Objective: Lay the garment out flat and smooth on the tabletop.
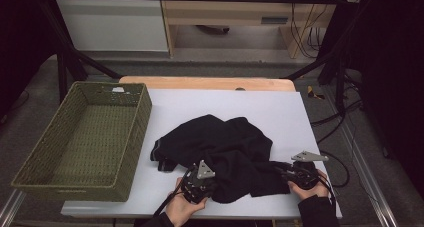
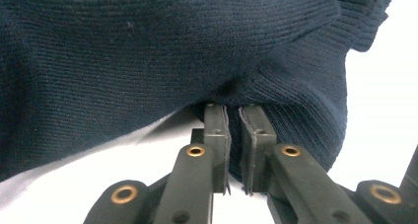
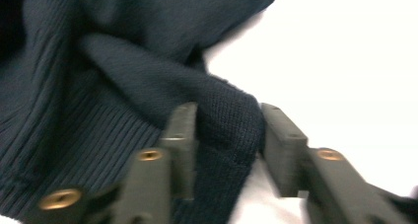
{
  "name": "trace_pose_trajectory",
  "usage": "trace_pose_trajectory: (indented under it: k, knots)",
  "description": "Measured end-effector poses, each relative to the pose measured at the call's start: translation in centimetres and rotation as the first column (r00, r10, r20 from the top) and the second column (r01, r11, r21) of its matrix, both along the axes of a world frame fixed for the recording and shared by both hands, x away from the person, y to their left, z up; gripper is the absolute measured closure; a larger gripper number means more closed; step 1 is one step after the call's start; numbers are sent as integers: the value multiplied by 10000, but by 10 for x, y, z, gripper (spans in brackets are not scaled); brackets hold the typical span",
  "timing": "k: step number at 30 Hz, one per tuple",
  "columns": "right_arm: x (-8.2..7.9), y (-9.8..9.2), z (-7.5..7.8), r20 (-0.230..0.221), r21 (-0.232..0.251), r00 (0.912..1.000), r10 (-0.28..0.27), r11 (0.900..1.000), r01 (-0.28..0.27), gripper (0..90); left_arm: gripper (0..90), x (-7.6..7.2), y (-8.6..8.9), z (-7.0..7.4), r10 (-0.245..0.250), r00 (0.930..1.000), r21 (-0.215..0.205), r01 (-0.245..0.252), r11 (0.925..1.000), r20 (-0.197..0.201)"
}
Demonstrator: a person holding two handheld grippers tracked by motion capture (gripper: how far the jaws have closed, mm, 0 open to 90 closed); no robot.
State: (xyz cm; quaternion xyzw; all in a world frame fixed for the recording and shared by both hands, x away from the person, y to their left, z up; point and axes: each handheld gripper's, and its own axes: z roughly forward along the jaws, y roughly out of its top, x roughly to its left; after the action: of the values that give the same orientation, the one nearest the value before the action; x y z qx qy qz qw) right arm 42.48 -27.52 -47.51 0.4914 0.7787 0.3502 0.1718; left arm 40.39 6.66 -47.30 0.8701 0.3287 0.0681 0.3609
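Dark sweater (image 1: 220, 147) crumpled mid-desk (image 1: 300, 117), right of the basket (image 1: 82, 137). Left gripper (image 2: 234, 116) pinched tight on a fold; right gripper (image 3: 227, 135) parted around an edge (not pressing). Best closing right firmly before lifting, keeping both edges level.

One dark knitted sweater (image 1: 220, 147), one woven basket (image 1: 131, 152), apparently two tools.

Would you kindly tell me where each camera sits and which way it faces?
High view: above the person's side, looking forward and down at the table, basket, sweater; both hands show.
Left gripper view: on the left hand-held gripper, jaws shut on the sweater's edge.
Right gripper view: on the right hand-held gripper, fabric between its jaws.
All share the sweater.
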Motion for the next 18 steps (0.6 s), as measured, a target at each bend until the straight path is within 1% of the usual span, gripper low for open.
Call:
trace_pose_trajectory:
  k: [1,3,6,9,11,13,15,16,17,18]
  knots:
    - [-1,0,2,-53,58,9999,87,9999,-86,767,852,-1,4,2,-56,10000,16,56,10000,-19]
    - [-3,-2,7,-182,336,9995,274,9991,-268,810,857,-3,19,6,-69,10000,-57,69,10000,-68]
    - [-9,-3,14,-231,686,9985,501,9965,-484,821,860,-13,50,19,67,9999,-219,-64,9997,121]
    - [-18,-2,19,-296,864,9970,720,9939,-692,824,860,-26,86,31,347,9988,-169,-342,9993,337]
    - [-27,-1,23,-323,990,9953,915,9912,-879,824,861,-36,107,36,535,9981,-108,-532,9985,298]
    - [-36,-1,27,-516,984,9932,1044,9902,-990,825,860,-45,125,37,703,9975,-208,-702,9973,52]
    - [-45,-4,29,-867,911,9915,969,9919,-890,824,858,-52,136,34,867,9961,-323,-871,9957,-139]
    - [-48,-5,28,-1167,770,9887,945,9933,-859,822,855,-55,138,32,860,9959,-254,-867,9959,-270]
    - [-51,-7,28,-1356,638,9868,888,9947,-808,814,851,-56,138,30,871,9957,-227,-878,9959,-299]
    - [-52,-8,27,-1434,659,9856,891,9946,-803,797,842,-55,136,29,922,9956,-256,-926,9954,-190]
